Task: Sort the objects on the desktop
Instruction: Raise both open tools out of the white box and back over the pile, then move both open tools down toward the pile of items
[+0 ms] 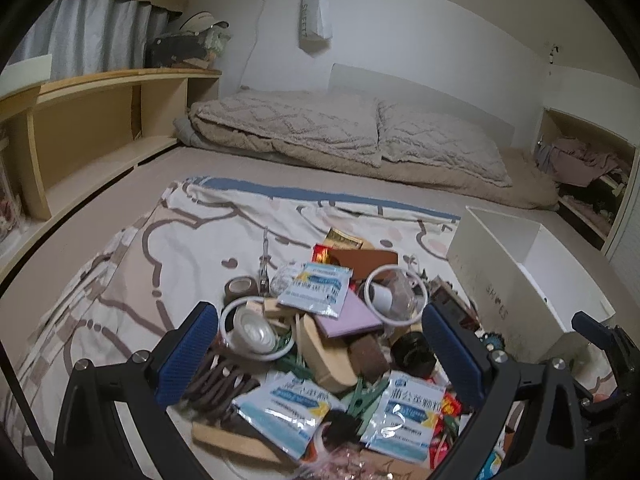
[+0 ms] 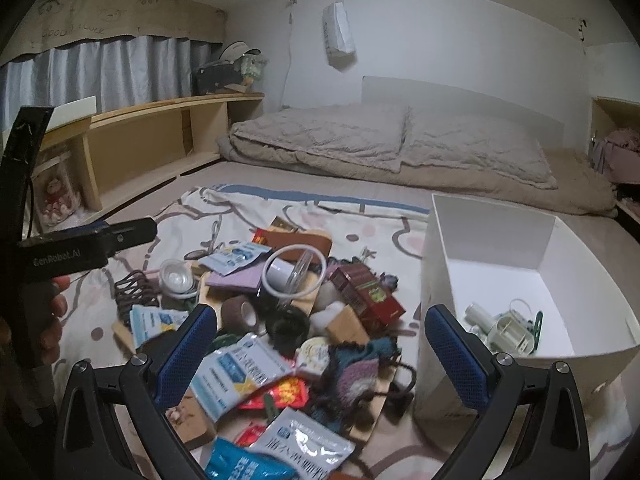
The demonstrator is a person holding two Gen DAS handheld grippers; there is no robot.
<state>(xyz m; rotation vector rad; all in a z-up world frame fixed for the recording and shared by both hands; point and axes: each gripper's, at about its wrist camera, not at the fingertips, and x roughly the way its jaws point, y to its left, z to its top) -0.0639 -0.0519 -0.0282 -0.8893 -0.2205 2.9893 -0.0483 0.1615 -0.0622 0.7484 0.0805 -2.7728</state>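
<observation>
White box (image 2: 500, 256) beside the pile (image 2: 280, 312) on the bed holds only a few bits; most is left to sort. Both my hand-held grippers, left (image 1: 320, 344) and right (image 2: 320, 344), gape empty over it

Hand-held gripper (image 1: 318, 354) agape over clutter (image 1: 320, 320)

The patterned sheet (image 2: 372, 216) under the pile is soft matt cloth; the sachets (image 1: 316, 288) are glossy crinkled plastic film; the white box (image 2: 500, 248) looks like smooth matt card; the wooden blocks (image 1: 328, 360) are pale and unvarnished; the gripper pads (image 2: 452, 356) are blue, finely ribbed rubber.
</observation>
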